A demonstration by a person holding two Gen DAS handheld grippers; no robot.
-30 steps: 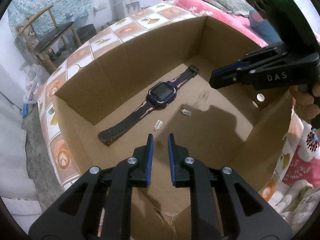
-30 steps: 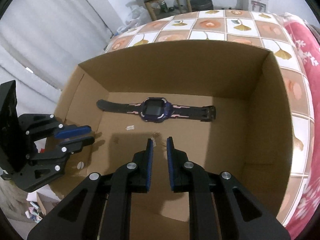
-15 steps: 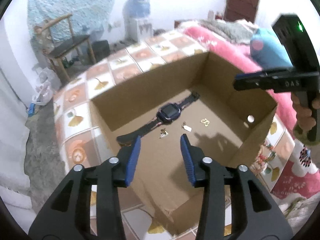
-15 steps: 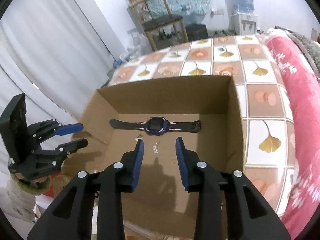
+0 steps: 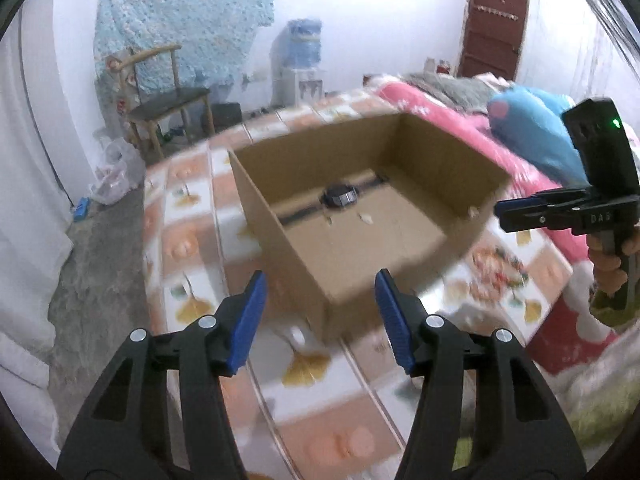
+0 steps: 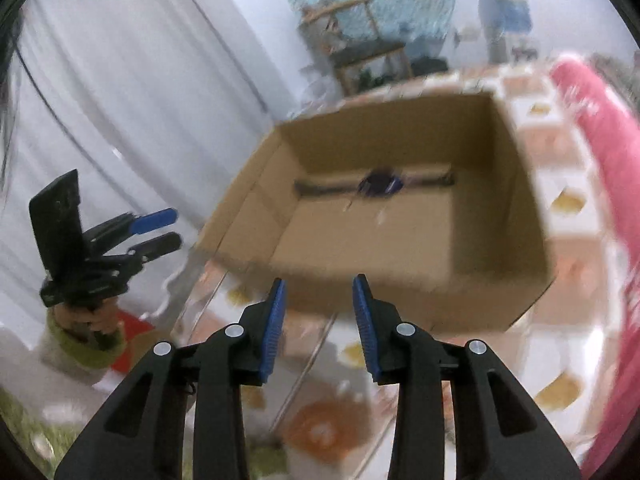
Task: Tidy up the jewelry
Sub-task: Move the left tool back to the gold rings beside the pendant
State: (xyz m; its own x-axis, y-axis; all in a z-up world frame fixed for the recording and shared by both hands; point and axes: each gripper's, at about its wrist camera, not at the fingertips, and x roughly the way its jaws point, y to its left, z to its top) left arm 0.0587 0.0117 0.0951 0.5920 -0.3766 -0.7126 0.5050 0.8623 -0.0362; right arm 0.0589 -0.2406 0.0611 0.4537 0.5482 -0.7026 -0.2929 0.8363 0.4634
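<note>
Home bedroom, lived-in. Bed w/ pink floral blanket [image 5: 432, 104] and a blue plush pillow [image 5: 532, 136]; tile-pattern quilt w/ ginkgo leaves [image 5: 188, 232] spread beneath a cardboard box [image 5: 304, 264]. Wooden chair [image 5: 168, 100] by the wall, water dispenser w/ blue bottle [image 5: 298, 60], patterned blue cloth [image 5: 184, 20] hung on the wall, dark red door [image 5: 494, 20], white curtains [image 6: 132, 92], bare concrete floor [image 5: 92, 280].
</note>
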